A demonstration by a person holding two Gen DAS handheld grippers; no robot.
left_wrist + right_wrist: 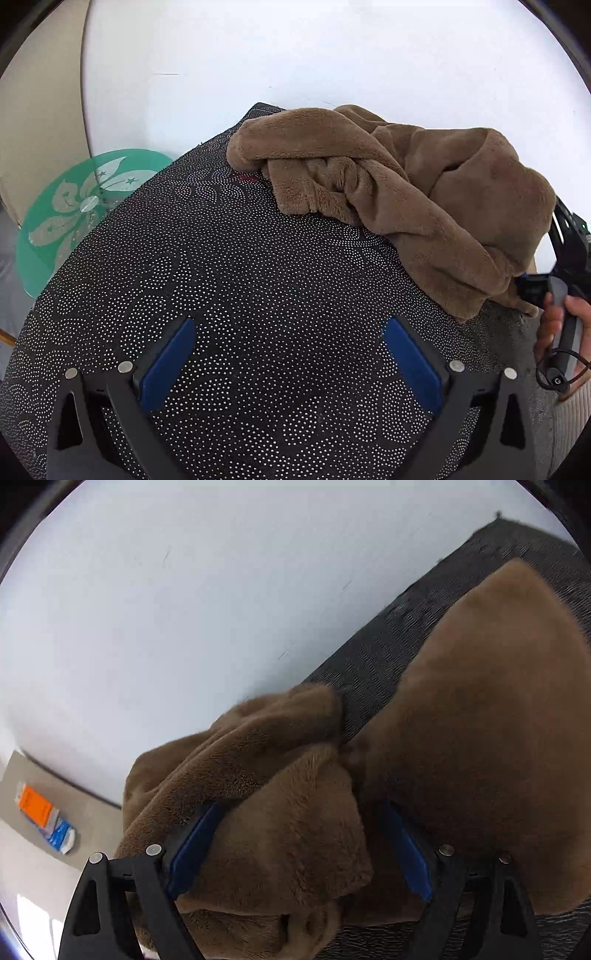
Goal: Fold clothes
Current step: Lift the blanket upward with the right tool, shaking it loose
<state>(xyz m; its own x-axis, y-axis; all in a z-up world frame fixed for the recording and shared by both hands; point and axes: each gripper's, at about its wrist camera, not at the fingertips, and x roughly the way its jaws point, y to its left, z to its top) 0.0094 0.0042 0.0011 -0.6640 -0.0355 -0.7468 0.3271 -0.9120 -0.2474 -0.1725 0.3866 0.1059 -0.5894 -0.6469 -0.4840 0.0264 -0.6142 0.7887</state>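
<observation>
crumpled brown plush fleece garment (399, 206) lies heaped on a black cloth covered in swirls of small white dots (258, 295), which is spread over a raised surface in front of a plain white wall (295, 55). in the left wrist view the garment sits on the far right part of the cloth, bunched in thick folds, with one edge hanging toward the right side. left gripper (288, 365), black with blue pads, hovers over the bare dotted cloth with its jaws spread wide and nothing between them; it is well apart from the garment. at the right edge of that view a hand (561, 332) grips the handle of the other tool, just beside the garment's drooping edge. a round green glass tabletop with a white flower design (85, 206) shows past the cloth's left edge.

in the right wrist view, tilted and slightly blurred, the right gripper (299, 845) has its jaws spread wide, with a thick fold of the brown fleece lying between the blue pads. whether the pads press on the fabric cannot be told. an orange and blue packet (44, 816) lies on the pale floor at lower left.
</observation>
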